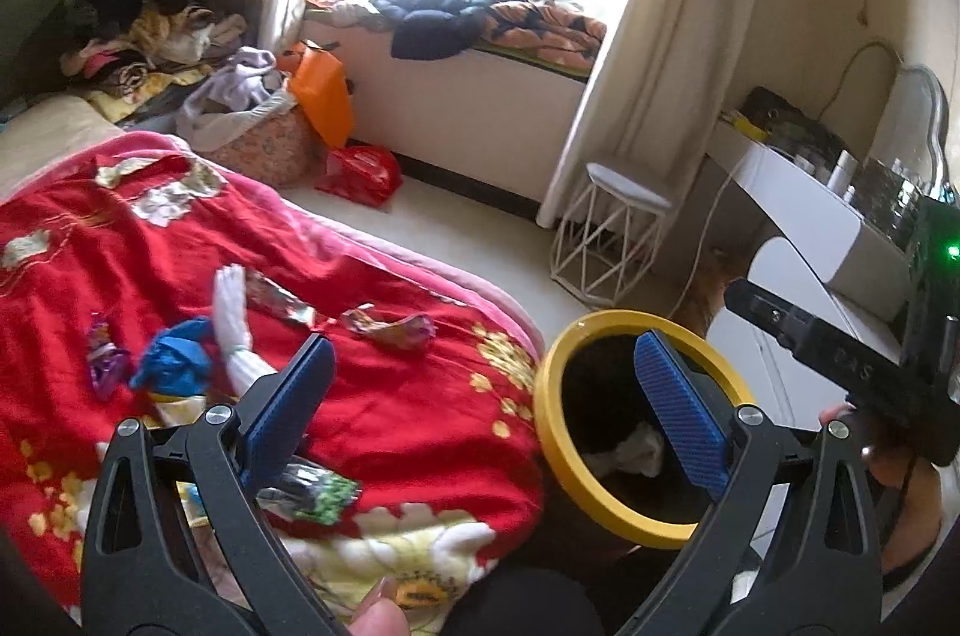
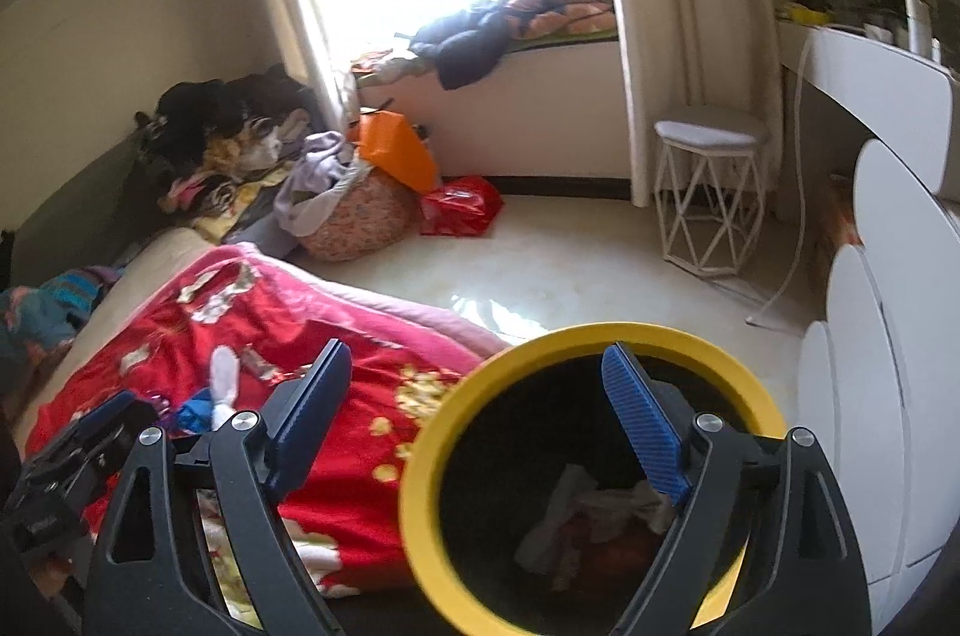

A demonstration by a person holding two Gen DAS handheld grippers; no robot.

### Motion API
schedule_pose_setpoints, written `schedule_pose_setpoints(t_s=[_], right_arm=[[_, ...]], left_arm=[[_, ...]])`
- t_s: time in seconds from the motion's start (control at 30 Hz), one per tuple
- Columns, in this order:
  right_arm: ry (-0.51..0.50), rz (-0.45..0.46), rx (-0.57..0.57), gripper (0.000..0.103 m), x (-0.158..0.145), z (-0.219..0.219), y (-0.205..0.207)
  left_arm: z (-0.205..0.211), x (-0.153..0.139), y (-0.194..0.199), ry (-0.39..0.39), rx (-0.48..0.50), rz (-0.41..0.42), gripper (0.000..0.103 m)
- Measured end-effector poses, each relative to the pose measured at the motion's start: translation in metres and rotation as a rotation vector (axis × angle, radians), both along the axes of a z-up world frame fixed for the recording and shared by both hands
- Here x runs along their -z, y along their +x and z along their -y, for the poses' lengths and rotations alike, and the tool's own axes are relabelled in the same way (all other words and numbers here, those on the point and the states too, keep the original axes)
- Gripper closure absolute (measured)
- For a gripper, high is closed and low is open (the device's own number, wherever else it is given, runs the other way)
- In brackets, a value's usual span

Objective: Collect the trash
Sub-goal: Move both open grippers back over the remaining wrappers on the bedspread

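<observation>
Red blanket [image 1: 372, 408] with gold flowers, yellow-rimmed black bin [image 2: 420, 456], blue wrapper [image 1: 174, 354], orange bag [image 1: 321, 96]

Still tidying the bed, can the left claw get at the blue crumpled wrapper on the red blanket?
Probably yes: the left claw is open and empty, and the blue wrapper lies uncovered on the blanket.

Bed and floor, as we see them

Our bed carries a red blanket [image 1: 372, 414], and on it lie a white glove [image 1: 234, 318], a blue wad [image 1: 174, 354], and foil wrappers [image 1: 390, 327]. On the floor [image 2: 570, 264] stand a yellow-rimmed bin [image 2: 420, 492], a stool [image 2: 708, 192], a red bag [image 2: 462, 207].
</observation>
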State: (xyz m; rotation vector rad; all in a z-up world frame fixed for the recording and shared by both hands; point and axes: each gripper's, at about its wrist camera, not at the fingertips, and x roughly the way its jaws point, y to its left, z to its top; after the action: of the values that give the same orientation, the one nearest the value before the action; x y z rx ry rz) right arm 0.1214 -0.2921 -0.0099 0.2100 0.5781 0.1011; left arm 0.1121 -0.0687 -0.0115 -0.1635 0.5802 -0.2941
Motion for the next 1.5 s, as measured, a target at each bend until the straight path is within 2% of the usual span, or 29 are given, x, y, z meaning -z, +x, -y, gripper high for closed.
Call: schedule_pose_setpoints(t_s=[0.57,0.87,1.07,1.3,1.5], right_arm=[[-0.063,-0.011,-0.229,0.02,0.004,-0.093,0.001],[-0.094,-0.062,-0.353,0.02,0.02,-0.138,0.004],[-0.125,-0.121,-0.45,0.02,0.042,-0.173,0.009],[-0.173,-0.193,-0.517,0.02,0.071,-0.197,0.017],[-0.207,-0.248,-0.559,0.02,0.091,-0.211,0.026]], left_arm=[[-0.088,-0.004,0.0,-0.043,-0.193,0.007,0.011],[-0.134,0.003,-0.003,-0.059,-0.29,-0.019,0.011],[-0.157,0.016,-0.005,-0.062,-0.325,-0.075,0.011],[-0.177,0.044,-0.006,-0.095,-0.326,-0.186,0.011],[-0.18,0.066,-0.002,-0.143,-0.29,-0.272,0.026]])
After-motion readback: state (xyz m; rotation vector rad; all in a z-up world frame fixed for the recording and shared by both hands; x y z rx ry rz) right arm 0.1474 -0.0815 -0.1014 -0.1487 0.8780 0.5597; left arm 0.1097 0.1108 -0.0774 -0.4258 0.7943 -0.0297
